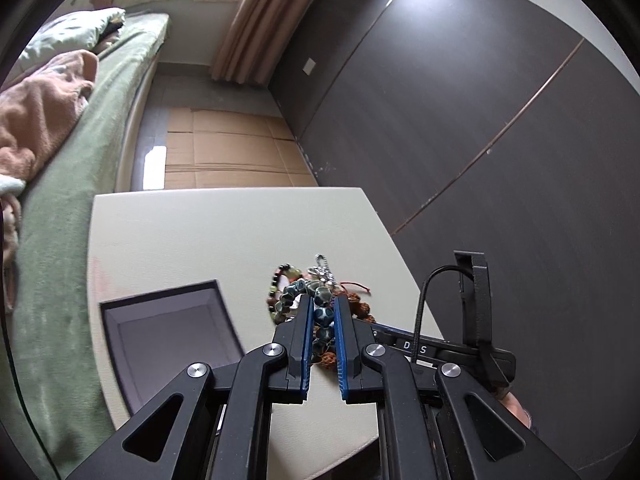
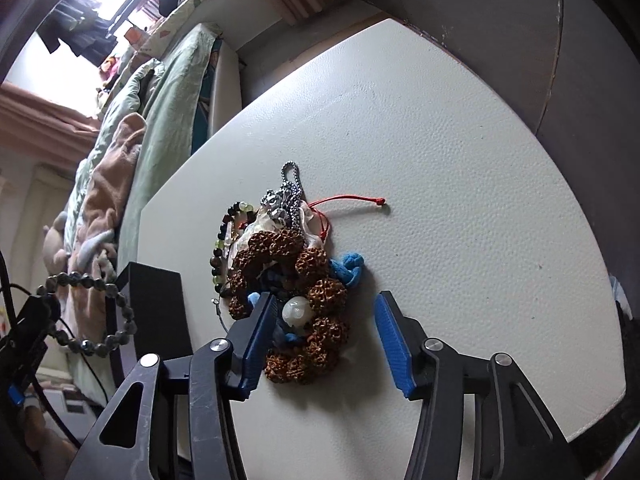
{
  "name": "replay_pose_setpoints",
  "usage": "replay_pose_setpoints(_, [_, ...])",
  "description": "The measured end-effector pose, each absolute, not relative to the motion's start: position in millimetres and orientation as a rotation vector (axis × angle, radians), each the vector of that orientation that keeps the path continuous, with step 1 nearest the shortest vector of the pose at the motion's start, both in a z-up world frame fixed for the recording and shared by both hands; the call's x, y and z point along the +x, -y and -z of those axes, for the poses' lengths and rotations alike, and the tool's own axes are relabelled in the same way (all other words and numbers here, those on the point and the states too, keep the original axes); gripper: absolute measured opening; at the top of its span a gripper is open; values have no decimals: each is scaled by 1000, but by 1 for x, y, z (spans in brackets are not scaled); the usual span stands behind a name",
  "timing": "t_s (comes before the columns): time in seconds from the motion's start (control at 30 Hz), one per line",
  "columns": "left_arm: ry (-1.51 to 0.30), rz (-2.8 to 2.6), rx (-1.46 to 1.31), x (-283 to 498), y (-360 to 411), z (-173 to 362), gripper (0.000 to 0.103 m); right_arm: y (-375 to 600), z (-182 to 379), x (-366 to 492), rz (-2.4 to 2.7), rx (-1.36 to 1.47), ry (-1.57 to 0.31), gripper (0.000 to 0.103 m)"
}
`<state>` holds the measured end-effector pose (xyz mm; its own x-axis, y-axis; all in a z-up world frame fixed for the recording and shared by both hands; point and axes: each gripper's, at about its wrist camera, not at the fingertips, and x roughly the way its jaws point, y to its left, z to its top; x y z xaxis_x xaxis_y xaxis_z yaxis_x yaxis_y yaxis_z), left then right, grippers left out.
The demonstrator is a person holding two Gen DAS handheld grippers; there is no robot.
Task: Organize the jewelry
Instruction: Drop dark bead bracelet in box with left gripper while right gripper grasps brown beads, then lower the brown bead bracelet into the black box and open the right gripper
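Left wrist view: we log the left gripper (image 1: 323,320) at lower centre of the frame, its 2 blue-padded fingers (image 1: 307,344) closed tight on a dark bead bracelet (image 1: 316,304), whose beads run up between the pads. Beyond the tips, the jewelry pile (image 1: 320,280) sits on the white table (image 1: 224,232) at centre frame. An open dark box (image 1: 168,336) with a pale lining lies at lower left, just beside the gripper. The right gripper's body shows at the right edge. A bed with green cover (image 1: 72,184) fills the left side.

Right wrist view: the right gripper (image 2: 326,320) occupies the lower frame, fingers wide apart, holding nothing. Between and just ahead of them lies the pile: a brown rough-bead bracelet (image 2: 316,308) with 1 white bead (image 2: 295,310), a silver chain (image 2: 292,188), a red cord (image 2: 352,201), a blue cord (image 2: 348,266). The left pad touches the pile's edge. At left, the dark bracelet hangs as a loop, clear of the table, beside the box.
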<state>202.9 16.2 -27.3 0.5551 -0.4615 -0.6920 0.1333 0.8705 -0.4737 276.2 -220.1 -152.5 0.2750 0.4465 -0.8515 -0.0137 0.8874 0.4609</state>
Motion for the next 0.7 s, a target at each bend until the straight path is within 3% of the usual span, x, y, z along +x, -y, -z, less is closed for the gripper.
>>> replay_pose_setpoints(0.1, [-912, 337, -399, 198, -32, 27, 10, 216, 150, 276, -333, 384, -1250, 20])
replay_pose_setpoints(0.43, [-938, 271, -427, 192, -70, 40, 12, 200, 98, 259, -465, 370, -1105, 20])
replay_pose_setpoints(0.47, [-953, 260, -428, 193, -73, 42, 17, 195, 92, 257, -482, 359, -1090, 20])
replay_pose_setpoints(0.53, [-959, 241, -446, 191, -80, 45, 35, 186, 80, 254, -503, 337, -1063, 20])
replay_pose_setpoints(0.6, [-940, 218, -455, 187, -90, 43, 74, 176, 69, 252, -520, 314, -1036, 20])
replay_pose_setpoints(0.7, [-886, 193, -466, 179, -104, 35, 81, 164, 57, 253, -547, 309, -1014, 20])
